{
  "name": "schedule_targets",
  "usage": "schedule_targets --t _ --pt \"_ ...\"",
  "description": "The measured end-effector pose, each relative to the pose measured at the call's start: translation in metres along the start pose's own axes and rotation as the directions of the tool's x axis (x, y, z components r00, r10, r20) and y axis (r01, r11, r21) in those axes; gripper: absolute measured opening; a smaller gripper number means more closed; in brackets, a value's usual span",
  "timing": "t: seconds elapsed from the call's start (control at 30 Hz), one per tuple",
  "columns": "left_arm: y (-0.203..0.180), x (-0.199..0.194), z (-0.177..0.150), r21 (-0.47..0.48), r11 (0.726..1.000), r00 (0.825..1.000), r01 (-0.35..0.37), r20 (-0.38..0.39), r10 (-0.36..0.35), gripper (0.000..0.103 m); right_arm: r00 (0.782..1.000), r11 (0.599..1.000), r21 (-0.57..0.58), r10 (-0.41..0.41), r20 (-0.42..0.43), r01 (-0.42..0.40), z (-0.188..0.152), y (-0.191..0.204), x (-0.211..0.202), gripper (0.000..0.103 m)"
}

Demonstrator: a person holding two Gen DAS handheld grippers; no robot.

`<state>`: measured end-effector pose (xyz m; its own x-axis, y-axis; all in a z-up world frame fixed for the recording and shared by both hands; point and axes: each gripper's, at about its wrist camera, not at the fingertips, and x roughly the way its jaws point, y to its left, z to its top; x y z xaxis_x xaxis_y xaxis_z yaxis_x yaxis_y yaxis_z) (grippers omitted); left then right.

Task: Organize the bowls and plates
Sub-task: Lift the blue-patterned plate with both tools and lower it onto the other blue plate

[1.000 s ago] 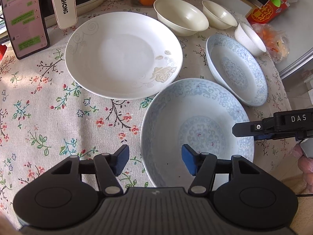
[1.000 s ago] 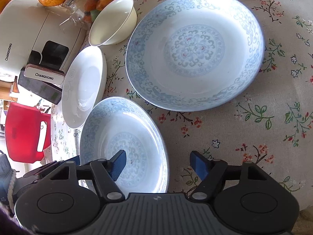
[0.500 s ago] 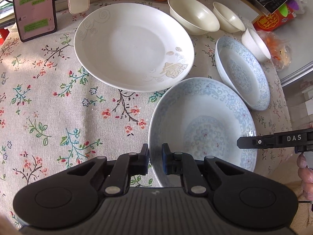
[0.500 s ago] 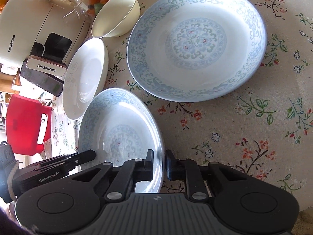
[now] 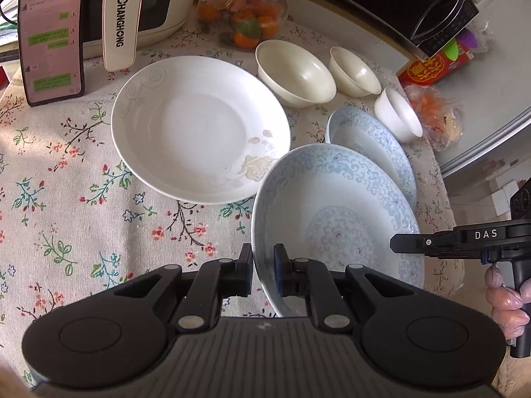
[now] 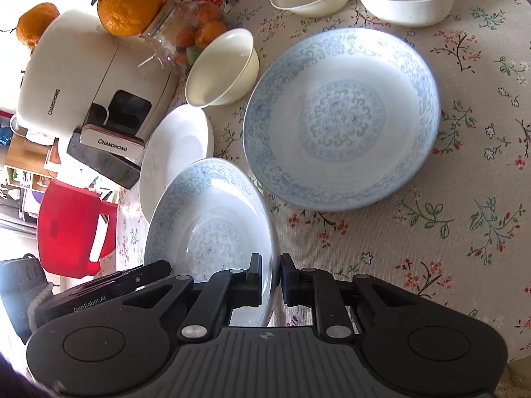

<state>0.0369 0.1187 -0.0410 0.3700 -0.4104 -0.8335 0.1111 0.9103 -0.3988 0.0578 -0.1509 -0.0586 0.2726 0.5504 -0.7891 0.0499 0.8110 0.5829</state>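
**Grippers clamp one blue-patterned plate from both sides**

Left gripper [image 5: 263, 273] and right gripper [image 6: 271, 278] each pinch opposite rims of the nearer blue-patterned plate [image 5: 335, 229], tilted above the floral tablecloth [image 5: 83, 205]. A second blue-patterned plate [image 6: 341, 116] lies beside it, the white plate [image 5: 199, 129] and cream bowls [image 5: 295, 73] beyond.

Glossy glazed plate [image 5: 335, 219] — matt tablecloth [image 5: 83, 219].

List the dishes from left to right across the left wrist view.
White plate → large cream bowl → held blue-patterned plate → middle cream bowl → small white bowl. The second blue plate overlaps, so it is left out.
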Motion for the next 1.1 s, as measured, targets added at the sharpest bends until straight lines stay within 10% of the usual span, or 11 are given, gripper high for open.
schedule_targets --t 0.53,1.1 --pt "-0.048 0.033 0.039 -0.025 1.0 0.997 0.015 0.08 -0.013 0.01 0.991 0.995 0.102 -0.033 0.128 0.02 0.033 -0.035 -0.027 0.012" --pt "-0.103 0.086 0.048 0.095 0.984 0.979 -0.148 0.156 0.133 0.01 0.96 0.964 0.226 -0.19 0.204 0.143 0.052 -0.073 -0.028 0.012"
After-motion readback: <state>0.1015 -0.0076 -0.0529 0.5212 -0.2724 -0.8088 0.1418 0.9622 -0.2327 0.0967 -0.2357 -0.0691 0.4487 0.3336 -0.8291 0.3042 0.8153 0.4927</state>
